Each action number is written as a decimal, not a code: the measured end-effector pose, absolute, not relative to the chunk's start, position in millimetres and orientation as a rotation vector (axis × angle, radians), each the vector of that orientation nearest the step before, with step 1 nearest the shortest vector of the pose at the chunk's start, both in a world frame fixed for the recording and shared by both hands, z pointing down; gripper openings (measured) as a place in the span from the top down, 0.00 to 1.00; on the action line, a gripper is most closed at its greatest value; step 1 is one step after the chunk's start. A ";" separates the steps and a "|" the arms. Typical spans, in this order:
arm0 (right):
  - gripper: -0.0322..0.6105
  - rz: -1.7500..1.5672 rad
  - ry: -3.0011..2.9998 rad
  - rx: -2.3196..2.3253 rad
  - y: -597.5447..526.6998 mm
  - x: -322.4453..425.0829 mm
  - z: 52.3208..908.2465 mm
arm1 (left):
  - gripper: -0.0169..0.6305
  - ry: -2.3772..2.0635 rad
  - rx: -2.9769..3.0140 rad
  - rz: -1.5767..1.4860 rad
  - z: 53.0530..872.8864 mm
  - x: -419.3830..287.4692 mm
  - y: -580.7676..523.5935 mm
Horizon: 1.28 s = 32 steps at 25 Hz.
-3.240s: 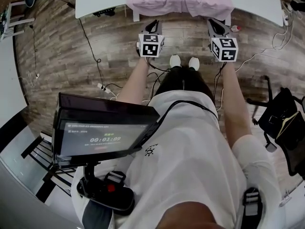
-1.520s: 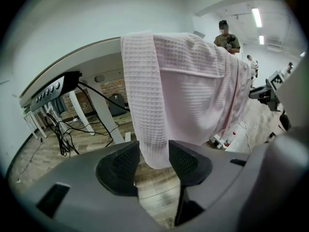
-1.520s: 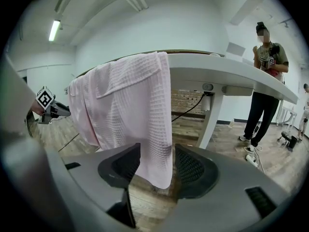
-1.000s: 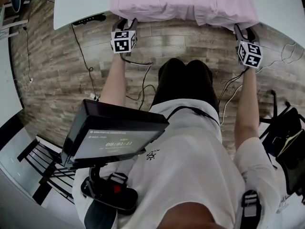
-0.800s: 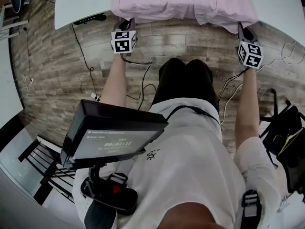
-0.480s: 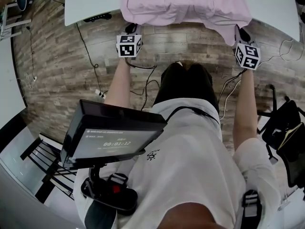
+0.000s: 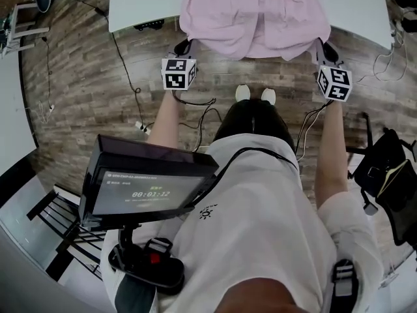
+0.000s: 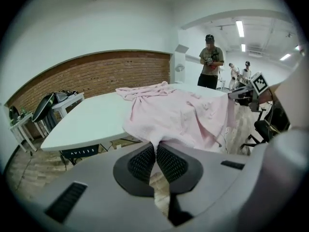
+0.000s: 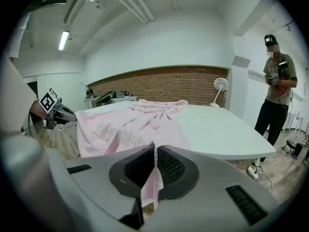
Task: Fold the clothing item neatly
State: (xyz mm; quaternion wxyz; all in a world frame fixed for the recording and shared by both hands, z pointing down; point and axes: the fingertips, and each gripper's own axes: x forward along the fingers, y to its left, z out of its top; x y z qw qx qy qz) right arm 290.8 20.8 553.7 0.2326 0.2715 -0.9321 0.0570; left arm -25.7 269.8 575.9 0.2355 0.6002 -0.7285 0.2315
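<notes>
Head view. Pink garment (image 7: 254,15) lies spread on the white surface (image 7: 140,2), its near edge hanging over the side closest to the person. Left gripper (image 7: 186,45) at the garment's near left corner, right gripper (image 7: 322,45) at the near right corner, both clear of the surface edge and above the wood floor (image 7: 85,96). Cloth sags between the two corners. A dark screen (image 7: 146,184) is mounted at the person's waist. A dark bag (image 7: 391,168) sits on the floor at right.

Left gripper view. Fingers (image 8: 142,163) closed, pads pressed together on a pinch of pink fabric at the hem. From the pinch the garment runs up and across the surface, rumpled, with a bunched part at the far end. The right gripper shows at far right, level with the cloth edge. Brick wall (image 8: 96,76) behind; a person in a cap (image 8: 211,62) stands beyond the surface.

Right gripper view. Fingers closed on the garment's other corner; a strip of pink hangs down through the pads. The garment stretches away over the surface toward the left gripper at left. A small fan (image 9: 219,88) stands at the far end.
</notes>
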 end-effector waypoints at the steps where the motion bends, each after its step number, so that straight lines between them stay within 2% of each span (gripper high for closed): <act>1: 0.93 0.155 -2.571 0.756 25.2 287.9 537.8 | 0.96 -2.007 1.656 0.625 560.3 -28.0 274.6; 9: 0.93 0.098 -2.637 0.815 17.2 273.5 482.9 | 0.96 -2.064 1.753 0.552 498.8 -33.1 258.5; 20: 0.93 0.036 -2.679 0.851 -4.2 249.7 463.7 | 0.96 -2.090 1.820 0.584 482.6 -43.2 204.6; 26: 0.93 0.011 -2.674 0.835 -18.6 201.4 453.8 | 0.96 -2.092 1.806 0.592 478.8 -84.8 185.0; 32: 0.93 0.006 -2.657 0.851 -68.3 191.1 453.0 | 0.96 -2.126 1.740 0.588 473.0 -113.9 150.6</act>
